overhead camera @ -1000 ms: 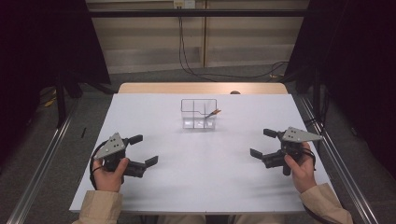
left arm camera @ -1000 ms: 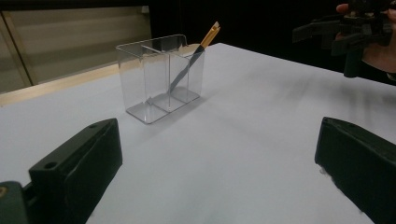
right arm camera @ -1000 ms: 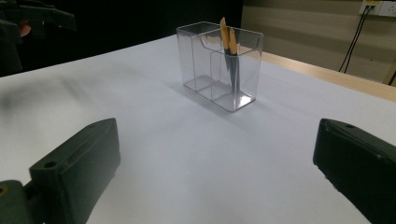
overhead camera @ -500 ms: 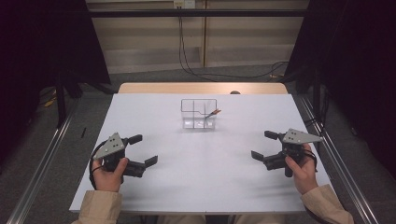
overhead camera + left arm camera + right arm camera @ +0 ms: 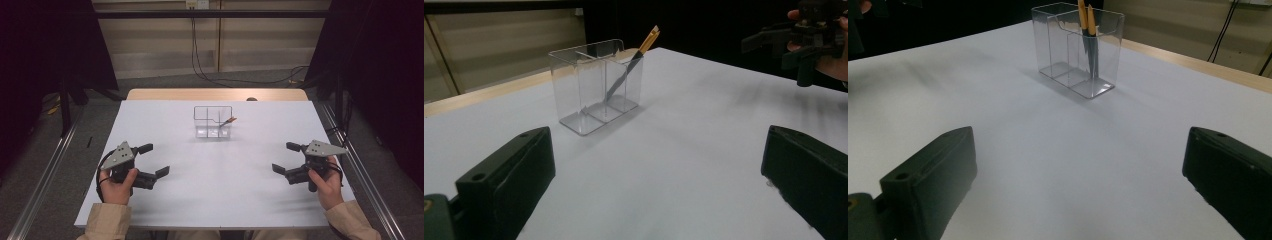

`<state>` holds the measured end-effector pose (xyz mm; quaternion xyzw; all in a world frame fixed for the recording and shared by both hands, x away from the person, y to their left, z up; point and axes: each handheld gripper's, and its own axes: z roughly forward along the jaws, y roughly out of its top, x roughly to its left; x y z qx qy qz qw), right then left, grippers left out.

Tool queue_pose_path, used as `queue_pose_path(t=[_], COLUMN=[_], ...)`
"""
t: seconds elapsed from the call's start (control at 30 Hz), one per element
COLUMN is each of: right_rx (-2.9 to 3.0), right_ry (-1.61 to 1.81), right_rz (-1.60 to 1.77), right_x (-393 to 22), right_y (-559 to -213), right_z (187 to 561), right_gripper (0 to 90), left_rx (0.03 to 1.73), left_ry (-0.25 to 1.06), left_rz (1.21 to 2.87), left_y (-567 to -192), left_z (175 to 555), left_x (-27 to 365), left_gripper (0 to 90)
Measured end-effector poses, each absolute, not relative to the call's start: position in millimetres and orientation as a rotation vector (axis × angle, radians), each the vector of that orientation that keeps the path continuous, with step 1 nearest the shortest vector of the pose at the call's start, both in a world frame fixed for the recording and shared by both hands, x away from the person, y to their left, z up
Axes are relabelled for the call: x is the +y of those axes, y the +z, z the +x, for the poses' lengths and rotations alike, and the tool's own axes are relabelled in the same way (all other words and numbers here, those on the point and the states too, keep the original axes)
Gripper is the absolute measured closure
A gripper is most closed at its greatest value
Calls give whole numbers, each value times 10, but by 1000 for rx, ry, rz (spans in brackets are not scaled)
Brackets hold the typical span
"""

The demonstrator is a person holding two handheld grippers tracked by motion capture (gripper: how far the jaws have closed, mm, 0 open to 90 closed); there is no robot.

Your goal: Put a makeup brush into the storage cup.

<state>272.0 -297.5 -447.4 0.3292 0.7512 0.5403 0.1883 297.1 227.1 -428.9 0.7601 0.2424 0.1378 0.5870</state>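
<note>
A clear plastic organiser (image 5: 212,121) with several compartments stands at the far middle of the white table (image 5: 220,195). A dark pencil with an orange end (image 5: 228,121) leans in its right compartment. My left gripper (image 5: 154,160) is at the near left, open and empty, held by a hand. My right gripper (image 5: 285,157) is at the near right, also open and empty. In the left gripper view the organiser (image 5: 596,85) and pencil (image 5: 636,57) lie well beyond my gripper (image 5: 659,150), with the right gripper (image 5: 804,37) far off. In the right gripper view the organiser (image 5: 1078,47) stands ahead of my gripper (image 5: 1078,145).
A wooden strip (image 5: 215,94) runs along the table's far edge. Metal rails (image 5: 45,175) lie on the floor at both sides, and cables (image 5: 210,75) trail behind. Dark curtains close in left and right.
The right gripper has drifted a little to the right and nearer the person. The left gripper has hardly moved. Both stay open.
</note>
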Motion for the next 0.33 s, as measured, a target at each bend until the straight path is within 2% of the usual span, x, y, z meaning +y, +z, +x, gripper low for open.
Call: queue_pose_path(t=[0.33], right_rx=[2113], right_ry=[1504], right_rz=[937], right_x=[-3022], right_y=[-4489], right_z=[2700], right_gripper=[3], left_rx=[558], left_ry=[318], left_rz=[1773], left_y=[-4283], left_z=[2982], left_x=[2243], left_gripper=[7])
